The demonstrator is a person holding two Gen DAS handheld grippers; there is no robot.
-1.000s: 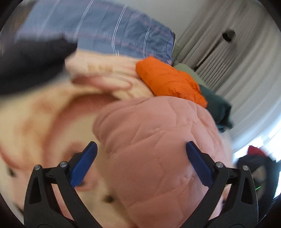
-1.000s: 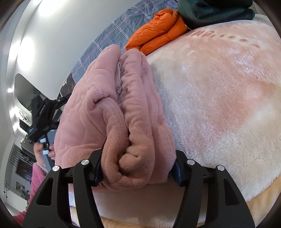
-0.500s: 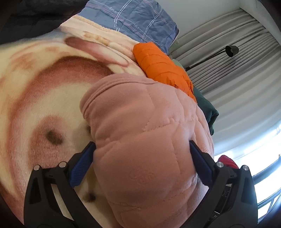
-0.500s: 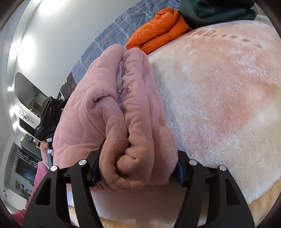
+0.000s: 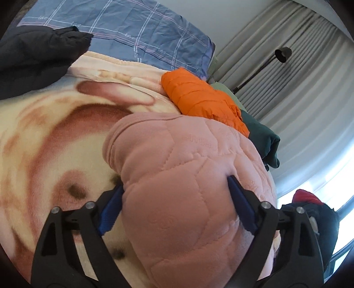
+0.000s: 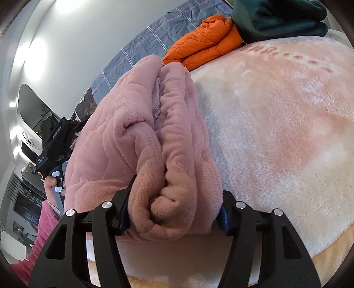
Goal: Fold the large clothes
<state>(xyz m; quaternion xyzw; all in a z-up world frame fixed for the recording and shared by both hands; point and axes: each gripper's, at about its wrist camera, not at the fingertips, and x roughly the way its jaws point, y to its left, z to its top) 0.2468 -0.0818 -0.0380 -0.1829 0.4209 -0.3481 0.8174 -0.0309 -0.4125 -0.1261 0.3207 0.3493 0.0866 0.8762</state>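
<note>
Left wrist view, left to right: a black garment [image 5: 33,57] and a blue plaid sheet [image 5: 132,33] lie far off, and the plush cream-and-pink blanket [image 5: 50,141] spreads bare toward the left. The left gripper [image 5: 174,201] straddles the folded pink quilted garment [image 5: 177,188]. Its jaws have just been closing, and both blue pads [image 5: 241,206] now press into the soft bulk, so it is clamped on the garment. Beyond lie a puffy orange jacket [image 5: 199,97] and a dark green folded piece [image 5: 263,137], then grey curtains [image 5: 298,88] and a floor lamp [image 5: 281,53].

Right wrist view, left to right: the left gripper's black body [image 6: 55,141] shows at the edge, held by a hand [image 6: 52,186] in a pink sleeve [image 6: 42,223]. The right gripper [image 6: 174,212] grips the near end of the pink quilted garment [image 6: 132,133], its pads sunk into the rolled, fleecy layers. The bundle is thick, stitched in curved panels, with a ribbed hem and a seam between two folds. It rests on the blanket [image 6: 276,133], whose wide bare fleece opens to the right; the orange jacket [image 6: 205,42] and the dark green piece [image 6: 276,17] sit at its far edge.
</note>
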